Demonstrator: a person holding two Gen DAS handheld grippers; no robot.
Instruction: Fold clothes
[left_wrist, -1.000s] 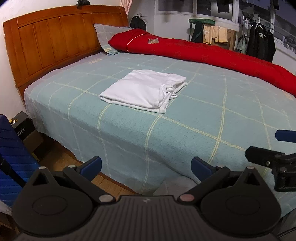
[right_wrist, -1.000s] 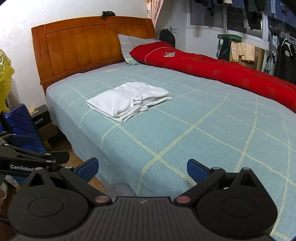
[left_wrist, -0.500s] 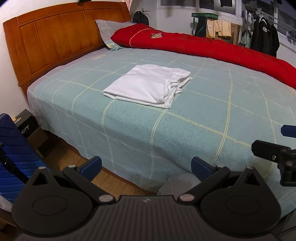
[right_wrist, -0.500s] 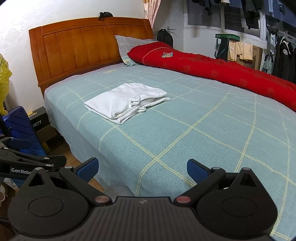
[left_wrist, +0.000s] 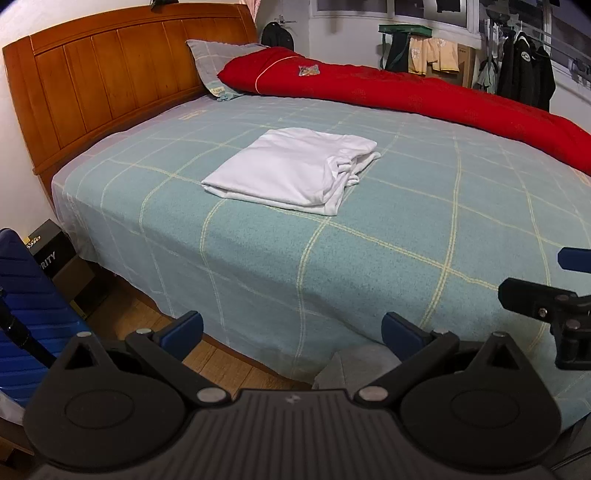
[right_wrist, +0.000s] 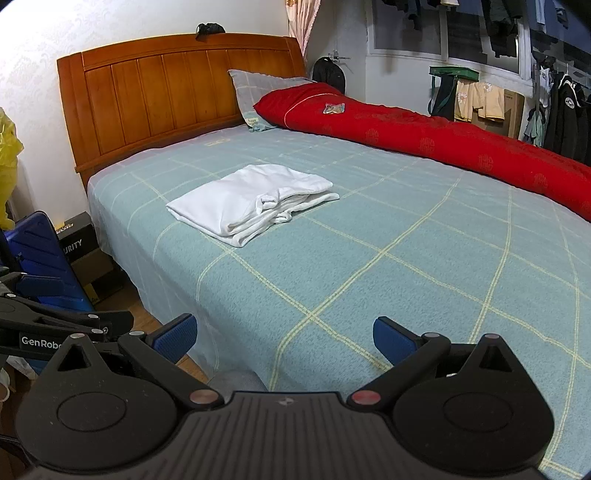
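White garment (left_wrist: 295, 173): folded into a compact rectangle, lying flat on the teal checked bedspread (left_wrist: 369, 258), toward the headboard (left_wrist: 103, 85) half of the bed and well apart from both my tools.
Its loose side: the bunched, layered edges face the red quilt (left_wrist: 406, 92); the smooth fold faces the near edge of the bed. In the right wrist view the layers at that loose side (right_wrist: 280, 210) look a little uneven.
My left gripper (left_wrist: 291, 328): fingers spread wide, holding nothing, hovering low at the near edge of the bed.
My right gripper (right_wrist: 284, 334): fingers likewise apart and empty, over the bedspread, beside the left one.
Step in hand, as I judge it: the fold looks finished or nearly so; what remains is at most tidying, or one more halving.
Doing it well: I would come in low from the smooth side, one tool at each near corner, and pinch all the layers together so none slips out.
Care: keep both corners level while lifting, and lay the cloth down before letting go, so that the bunched edge does not spill further.
Risk: catching the bedspread along with the cloth; I would pinch only at the garment's very edge.
Clearance: the quilt and the pillow (right_wrist: 258, 92) are far enough off not to interfere.
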